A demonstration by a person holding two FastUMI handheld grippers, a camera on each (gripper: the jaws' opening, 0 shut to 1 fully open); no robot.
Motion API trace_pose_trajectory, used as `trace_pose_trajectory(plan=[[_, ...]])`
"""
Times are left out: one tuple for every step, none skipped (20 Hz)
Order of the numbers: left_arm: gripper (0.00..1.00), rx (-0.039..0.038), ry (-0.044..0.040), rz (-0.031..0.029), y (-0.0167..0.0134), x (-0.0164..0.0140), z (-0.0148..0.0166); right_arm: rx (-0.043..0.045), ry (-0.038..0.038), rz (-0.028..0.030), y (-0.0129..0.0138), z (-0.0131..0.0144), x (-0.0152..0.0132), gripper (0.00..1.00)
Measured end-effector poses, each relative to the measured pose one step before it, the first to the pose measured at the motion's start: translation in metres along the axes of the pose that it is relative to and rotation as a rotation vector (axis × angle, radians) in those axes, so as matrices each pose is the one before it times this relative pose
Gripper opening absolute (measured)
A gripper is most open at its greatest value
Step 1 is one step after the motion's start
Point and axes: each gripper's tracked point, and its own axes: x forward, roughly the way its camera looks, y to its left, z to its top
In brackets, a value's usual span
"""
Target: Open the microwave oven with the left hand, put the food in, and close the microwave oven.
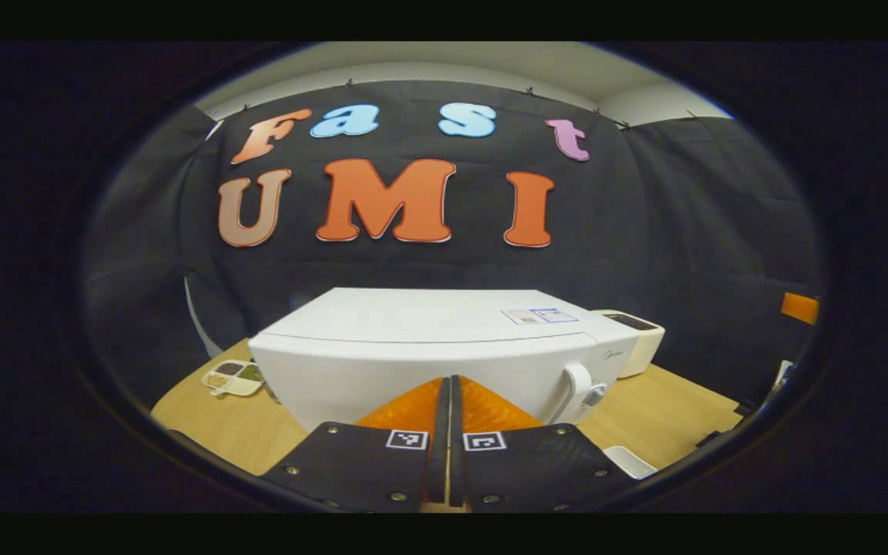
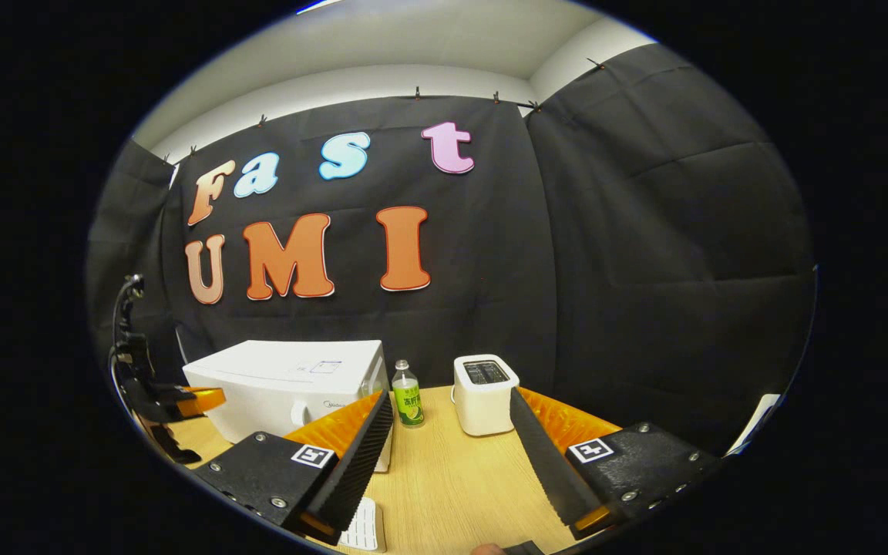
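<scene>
- Toward the bench's point(image 2: 452, 478) back edge, left of middle, stands the white microwave oven point(image 1: 444, 339), door closed, its handle point(image 1: 576, 389) at the front right.
- Right of it, along the back edge, stand a green-labelled bottle point(image 2: 407, 395) and a white toaster point(image 2: 484, 395).
- Left gripper point(image 1: 450, 443): fingers pressed together, nothing between, pointing at the oven's front.
- Right gripper point(image 2: 452, 470): fingers spread wide, holding nothing, above the bench's middle.
- A small divided dish point(image 1: 233, 378) lies near the left edge.

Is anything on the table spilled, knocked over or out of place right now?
Nothing stands out. The microwave sits square with its door shut, the bottle and toaster stand upright, and the divided food dish lies flat with nothing spilled.
</scene>
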Motion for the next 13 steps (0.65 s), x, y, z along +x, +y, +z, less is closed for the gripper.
trace_pose_trajectory(plan=[[0.02, -0.00114, -0.01609, 0.01147, 0.00737, -0.00956, 0.01460, 0.00320, 0.00005, 0.00922, 0.00425, 0.00150, -0.00012, 0.95], [0.02, -0.00261, -0.01557, 0.00465, 0.00727, -0.00803, 0.01311, 0.00281, 0.00037, 0.01018, 0.00454, 0.00005, 0.00044, 0.95], [0.02, -0.00536, -0.01178, 0.00275, 0.00705, -0.00876, 0.01105, 0.00056, -0.00031, 0.00675, 0.00406, 0.00044, 0.00050, 0.95], [0.02, -0.00761, -0.01066, 0.00609, 0.00746, -0.00867, 0.01103, -0.00220, -0.00181, 0.00683, 0.00396, 0.00054, 0.00030, 0.95], [0.02, -0.00654, -0.00657, 0.01955, 0.01057, -0.00933, 0.00711, -0.00264, -0.00088, 0.00809, 0.00480, 0.00074, 0.00017, 0.95], [0.02, -0.00096, -0.00578, 0.02520, 0.01261, -0.00812, 0.00791, -0.00109, -0.00070, 0.01069, 0.00481, -0.00028, 0.00084, 0.95], [0.02, 0.00284, -0.01050, 0.02789, 0.01144, -0.00713, 0.00824, 0.00018, -0.00005, 0.01148, 0.00548, 0.00070, -0.00027, 0.95], [0.02, 0.00441, -0.01092, 0.02493, 0.01048, -0.00723, 0.00588, -0.00026, 0.00076, 0.01047, 0.00598, 0.00034, 0.00089, 0.95], [0.02, 0.00329, -0.01513, 0.02045, 0.00855, -0.00697, 0.00561, -0.00271, -0.00118, 0.00818, 0.00518, 0.00081, 0.00012, 0.95], [0.25, 0.00009, -0.01294, 0.00739, 0.00505, -0.00711, 0.00563, -0.00469, -0.00258, 0.00644, 0.00282, 0.00153, -0.00009, 0.95], [0.37, 0.00358, -0.01112, 0.00764, 0.00540, -0.00784, 0.00584, -0.00462, -0.00297, 0.00608, 0.00399, 0.00034, 0.00005, 0.95], [0.43, -0.00254, -0.00685, -0.01115, 0.00052, -0.00284, 0.00437, -0.00264, -0.00111, 0.00593, 0.00378, 0.00050, 0.00057, 0.95], [0.46, -0.00520, -0.00499, -0.00902, 0.00096, -0.00517, 0.00271, -0.00021, -0.00048, 0.00747, 0.00493, 0.00080, 0.00065, 0.95]])
